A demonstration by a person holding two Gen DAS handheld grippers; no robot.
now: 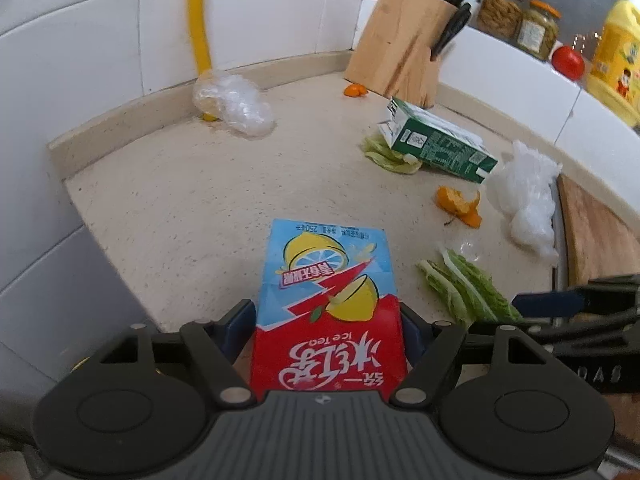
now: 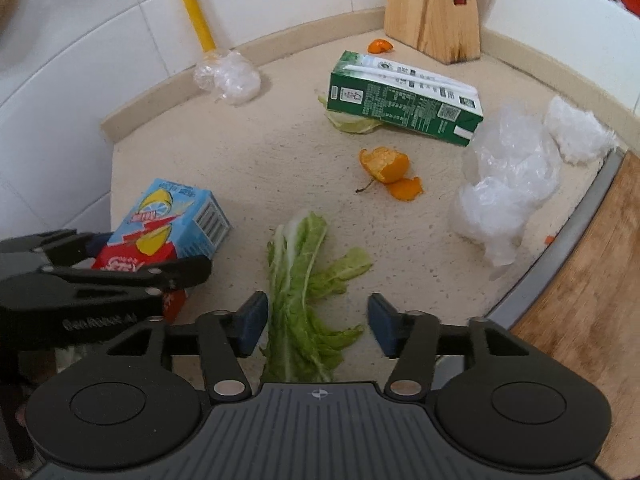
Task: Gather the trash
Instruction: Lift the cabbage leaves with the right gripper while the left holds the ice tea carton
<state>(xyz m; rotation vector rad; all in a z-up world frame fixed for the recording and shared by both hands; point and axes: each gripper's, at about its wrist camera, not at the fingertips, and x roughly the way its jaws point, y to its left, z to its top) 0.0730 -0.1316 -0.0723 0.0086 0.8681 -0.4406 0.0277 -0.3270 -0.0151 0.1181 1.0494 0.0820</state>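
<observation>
Near the front left part of the worktop (image 2: 248, 152), close to the tiled wall, the ice tea carton (image 1: 326, 300) lies between the fingers of the left gripper (image 1: 329, 322). From the left wrist view I cannot tell for sure if the pads really press on its sides or only stand beside them, so this grip is uncertain. The carton looks like thin cardboard, light and probably empty, so I judge it will dent if it is squeezed hard; the best hold is across its narrow sides near the middle, where the walls are stiffer. The right gripper (image 2: 318, 326) stands released, its jaws apart on both sides of the cabbage leaf (image 2: 304, 300), and the pads do not touch it. This leaf is soft, limp and perhaps wet, so it may slip or tear; I would take it at the thick white rib, which is firmer than the thin green edges. Further toward the back edge lie the green milk carton (image 2: 404, 100) on another leaf, the orange peel (image 2: 386, 168) near the middle, and the crumpled plastic bag (image 2: 504, 184) beside the cutting board (image 2: 588, 280) at the right edge. The bag is very light and can spring open after release.
</observation>
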